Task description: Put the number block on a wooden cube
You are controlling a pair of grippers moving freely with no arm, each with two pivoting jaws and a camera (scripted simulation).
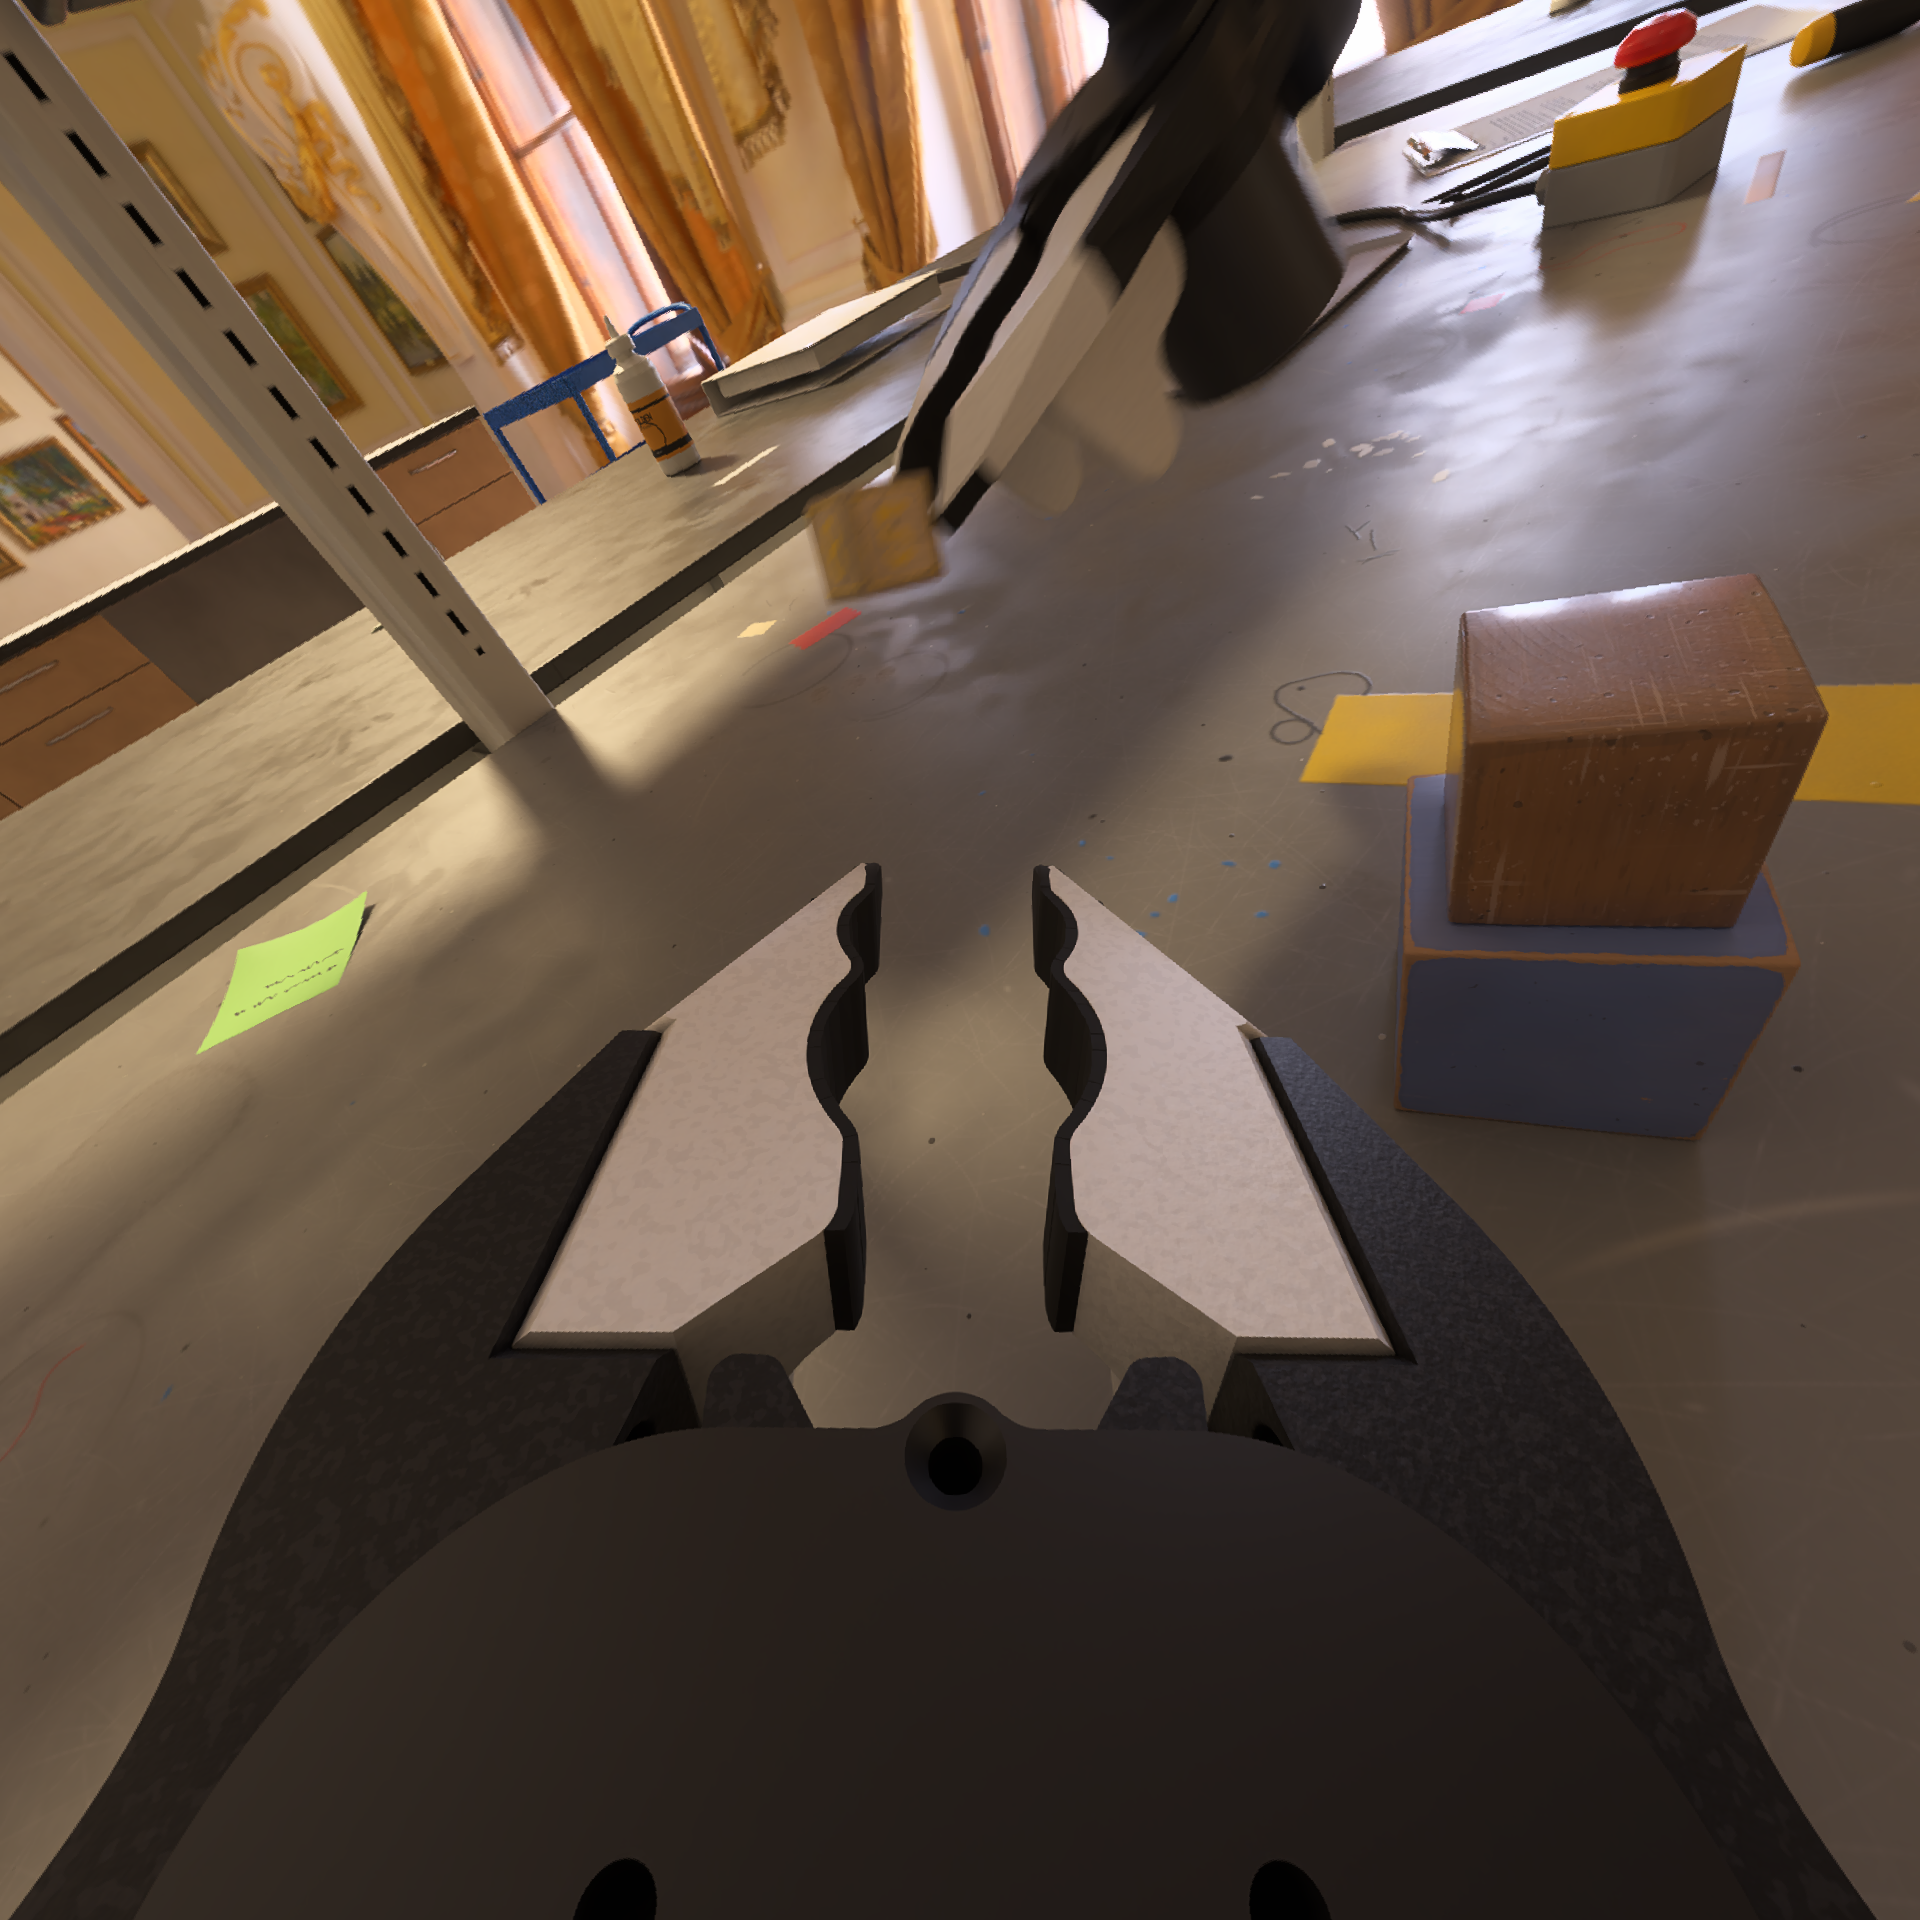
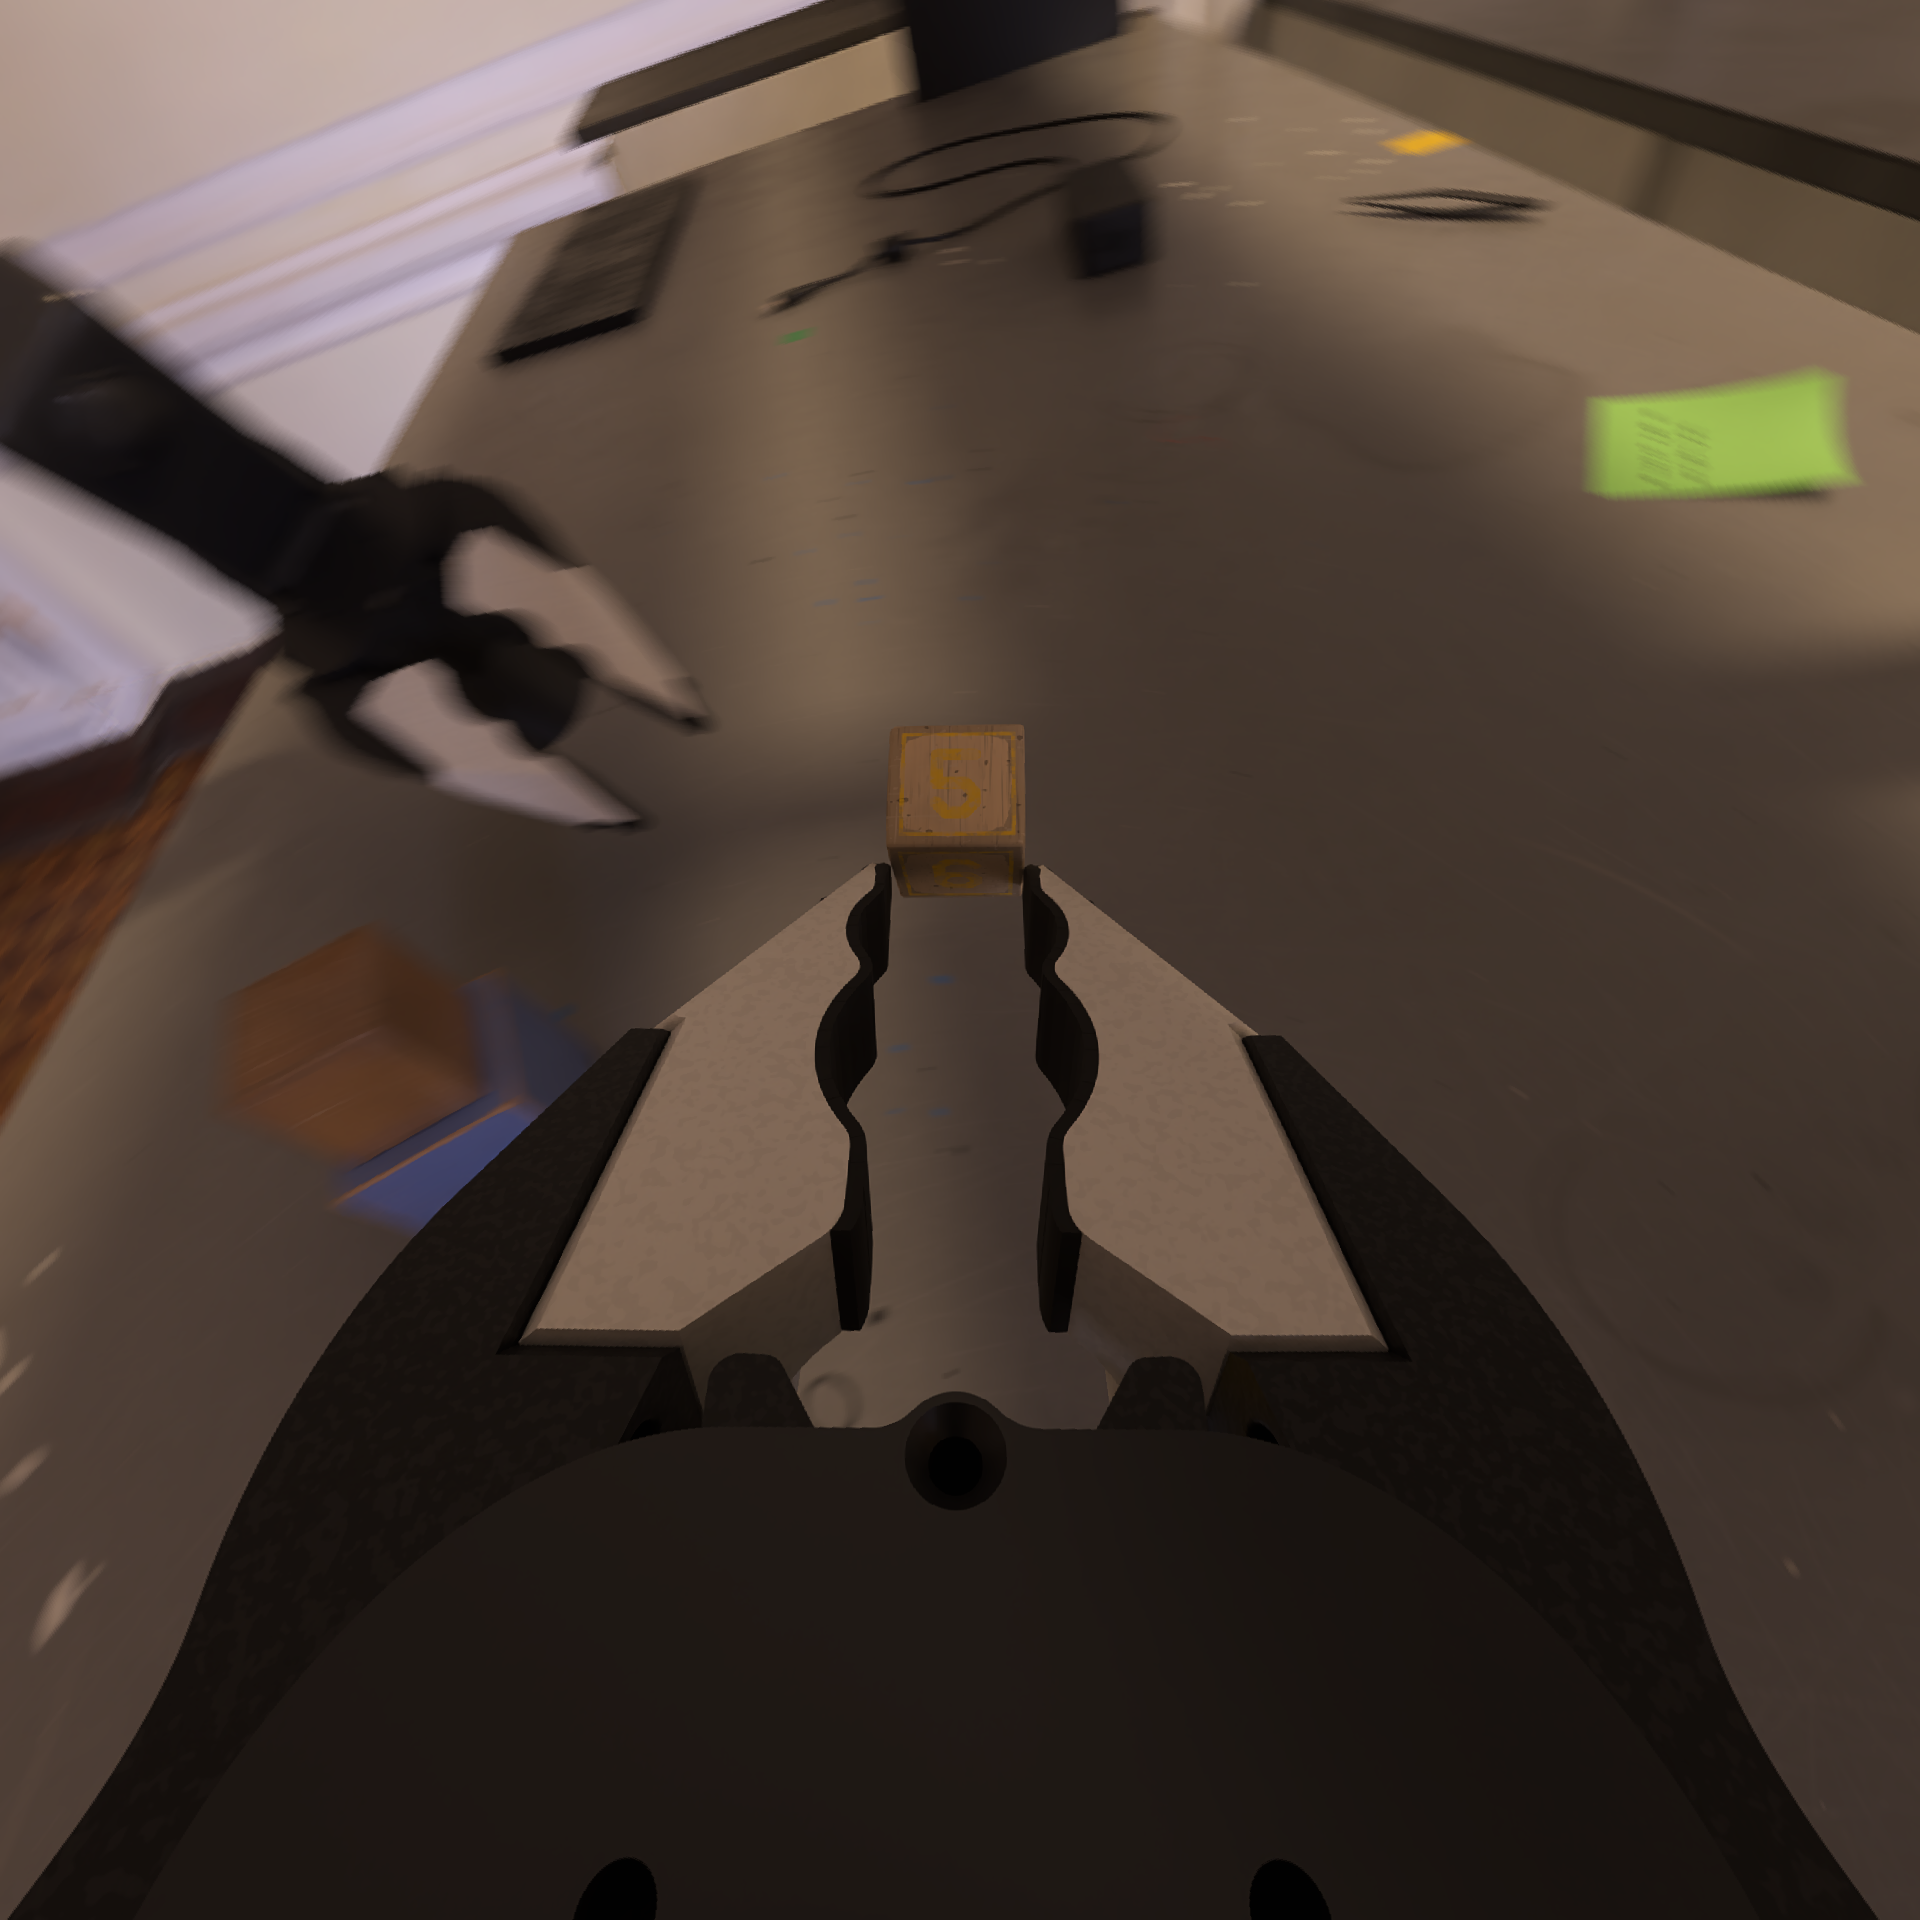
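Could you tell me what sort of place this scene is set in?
Probably a workshop bench set in an ornate, gallery-like room. The scuffed grey worktop carries a red emergency-stop button box and a glue bottle, while gold curtains and framed paintings line the walls behind.

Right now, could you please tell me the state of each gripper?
Left gripper: open, holding nothing.
Right gripper: shut on the number block, pinched at its fingertips above the table.

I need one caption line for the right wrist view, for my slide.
Right gripper holds the number block at its fingertips above the table; left gripper waits open.
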